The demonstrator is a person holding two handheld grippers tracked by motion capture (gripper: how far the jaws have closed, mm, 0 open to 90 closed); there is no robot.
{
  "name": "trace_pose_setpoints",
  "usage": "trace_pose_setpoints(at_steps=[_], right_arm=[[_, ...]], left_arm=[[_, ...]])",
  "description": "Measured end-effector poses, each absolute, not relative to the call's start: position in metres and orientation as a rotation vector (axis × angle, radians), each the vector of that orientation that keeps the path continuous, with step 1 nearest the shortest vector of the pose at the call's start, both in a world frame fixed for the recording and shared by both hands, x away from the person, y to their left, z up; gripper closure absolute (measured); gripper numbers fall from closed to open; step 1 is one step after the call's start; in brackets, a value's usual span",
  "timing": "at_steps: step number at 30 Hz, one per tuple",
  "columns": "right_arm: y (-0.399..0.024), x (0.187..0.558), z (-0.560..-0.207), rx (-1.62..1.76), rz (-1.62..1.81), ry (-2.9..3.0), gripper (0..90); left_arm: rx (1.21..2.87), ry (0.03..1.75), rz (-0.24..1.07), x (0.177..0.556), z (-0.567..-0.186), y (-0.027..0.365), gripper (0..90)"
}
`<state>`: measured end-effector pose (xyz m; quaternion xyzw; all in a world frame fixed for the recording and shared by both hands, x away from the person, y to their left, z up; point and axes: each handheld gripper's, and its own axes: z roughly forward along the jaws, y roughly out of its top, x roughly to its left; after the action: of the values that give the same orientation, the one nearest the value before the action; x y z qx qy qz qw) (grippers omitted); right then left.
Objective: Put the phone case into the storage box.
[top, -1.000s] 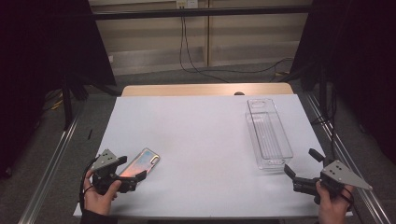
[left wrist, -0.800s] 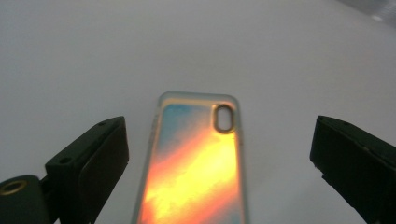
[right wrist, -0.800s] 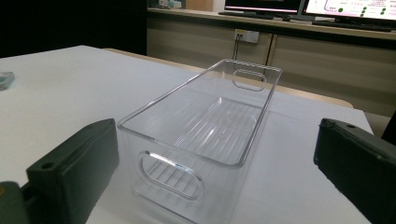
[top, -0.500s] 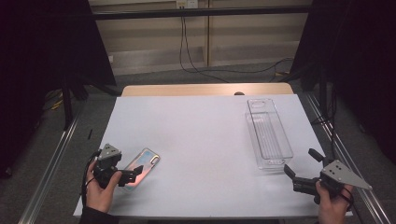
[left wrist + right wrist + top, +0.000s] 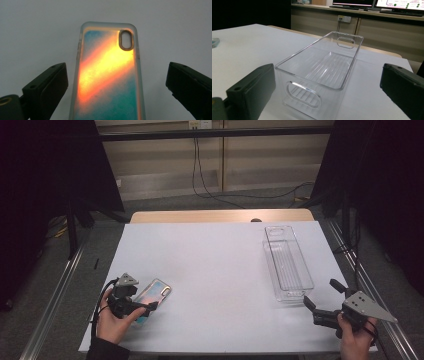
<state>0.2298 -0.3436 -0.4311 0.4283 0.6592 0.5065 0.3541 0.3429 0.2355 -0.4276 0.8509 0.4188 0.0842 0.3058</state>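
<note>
Left tongs [image 5: 145, 309] are gaping wide astride the iridescent phone case [image 5: 108, 75] lying flat on the white tabletop [image 5: 215, 270], without touching it; right tongs [image 5: 322, 301] are spreading wide, facing the clear bin [image 5: 322, 75].

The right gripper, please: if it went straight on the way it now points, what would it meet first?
Most likely the clear bin: its near end wall, with the handle cut-out, stands right ahead between the open fingers of the right gripper. How far off it stands is hard to judge.
</note>
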Motion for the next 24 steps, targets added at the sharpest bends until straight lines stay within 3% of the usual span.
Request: trace_pose_setpoints(at_steps=[18, 24], right_arm=[[-0.343, 0.231, -0.432, 1.106, 1.306, 1.711, 0.0], [-0.343, 0.231, -0.432, 1.107, 1.304, 1.708, 0.0]], left_arm=[[2.392, 1.129, 0.177, 0.361, -0.44, 0.229, 7.0], [2.412, 1.127, 0.202, 0.363, -0.444, 0.226, 3.9]])
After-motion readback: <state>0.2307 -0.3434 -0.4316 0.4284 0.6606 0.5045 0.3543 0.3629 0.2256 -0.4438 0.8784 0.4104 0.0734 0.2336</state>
